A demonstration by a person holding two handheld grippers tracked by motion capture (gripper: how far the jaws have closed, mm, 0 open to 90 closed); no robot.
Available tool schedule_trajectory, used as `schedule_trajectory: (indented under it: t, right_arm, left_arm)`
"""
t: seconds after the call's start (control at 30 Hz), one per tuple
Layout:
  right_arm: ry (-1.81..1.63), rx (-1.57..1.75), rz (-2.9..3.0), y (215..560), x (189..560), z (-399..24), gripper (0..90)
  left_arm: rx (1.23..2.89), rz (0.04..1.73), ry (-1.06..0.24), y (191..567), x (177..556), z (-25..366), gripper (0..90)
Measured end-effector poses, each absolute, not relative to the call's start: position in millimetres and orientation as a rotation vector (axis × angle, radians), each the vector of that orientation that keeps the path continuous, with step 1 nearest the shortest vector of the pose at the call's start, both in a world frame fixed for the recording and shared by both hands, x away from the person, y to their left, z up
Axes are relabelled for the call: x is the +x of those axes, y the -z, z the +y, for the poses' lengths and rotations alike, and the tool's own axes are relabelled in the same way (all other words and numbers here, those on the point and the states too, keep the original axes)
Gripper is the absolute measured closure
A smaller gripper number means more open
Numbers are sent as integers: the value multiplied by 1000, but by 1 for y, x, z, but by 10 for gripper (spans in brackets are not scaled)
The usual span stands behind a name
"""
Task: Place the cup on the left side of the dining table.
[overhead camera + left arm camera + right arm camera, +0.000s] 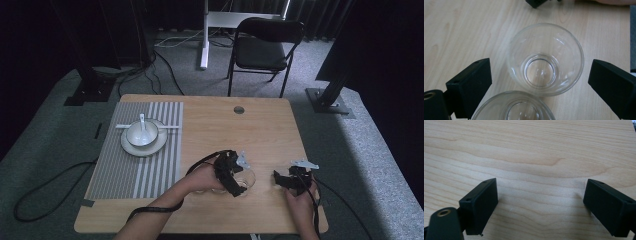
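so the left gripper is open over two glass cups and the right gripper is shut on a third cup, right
Not quite. The right gripper holds nothing: in the right gripper view its jaws stand wide apart over the bare wooden table. The rest holds: the left gripper is open over two glass cups, as the left gripper view shows.

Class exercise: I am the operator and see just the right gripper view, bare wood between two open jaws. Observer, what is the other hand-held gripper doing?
Observer: The left hand-held gripper is open around a clear glass cup.
Operator: Only one cup?
Observer: No, a second glass cup stands right beside it, nearer the camera.
Operator: Anything else on the table?
Observer: A white bowl with a spoon sits on a plate on a striped placemat.
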State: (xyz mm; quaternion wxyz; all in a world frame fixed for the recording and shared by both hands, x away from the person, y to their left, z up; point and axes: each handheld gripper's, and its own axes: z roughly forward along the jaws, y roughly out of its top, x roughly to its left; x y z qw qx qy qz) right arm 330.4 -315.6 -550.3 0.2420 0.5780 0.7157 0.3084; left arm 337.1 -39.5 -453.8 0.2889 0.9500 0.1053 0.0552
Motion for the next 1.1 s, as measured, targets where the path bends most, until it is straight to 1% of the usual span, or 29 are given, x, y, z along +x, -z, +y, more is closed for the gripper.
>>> schedule_trajectory:
  t: [0.2, 0.4, 0.57, 0.63, 0.73, 0.8, 0.87, 0.9, 1.1]
  right_arm:
    - [-844, 1582, 1956, 550, 330, -316, 118]
    - [-844, 1582, 1956, 550, 330, -316, 118]
    - [-844, 1582, 1956, 550, 330, -315, 118]
    - [-844, 1581, 1956, 550, 330, -316, 118]
    - [-844, 1582, 1956, 550, 330, -316, 118]
    - [-844, 1582, 1957, 550, 330, -316, 118]
    - [-844, 1581, 1956, 550, 330, -316, 118]
    - [-844, 1582, 1956, 550, 330, -315, 118]
    - [-844, 1581, 1956, 550, 330, -316, 118]
  left_arm:
    - [2565, 289, -151, 458, 338, -48, 55]
    - [2596, 291, -116, 460, 340, -53, 55]
    - [2632, 299, -142, 461, 341, -60, 56]
    - [2632, 298, -128, 462, 342, -61, 56]
    - [2639, 297, -125, 464, 343, -63, 82]
    - [2643, 287, -140, 465, 342, -64, 139]
    - [2653, 278, -142, 466, 340, -65, 164]
    - [2664, 265, -162, 467, 339, -66, 180]
    - [2658, 296, -161, 468, 339, -67, 184]
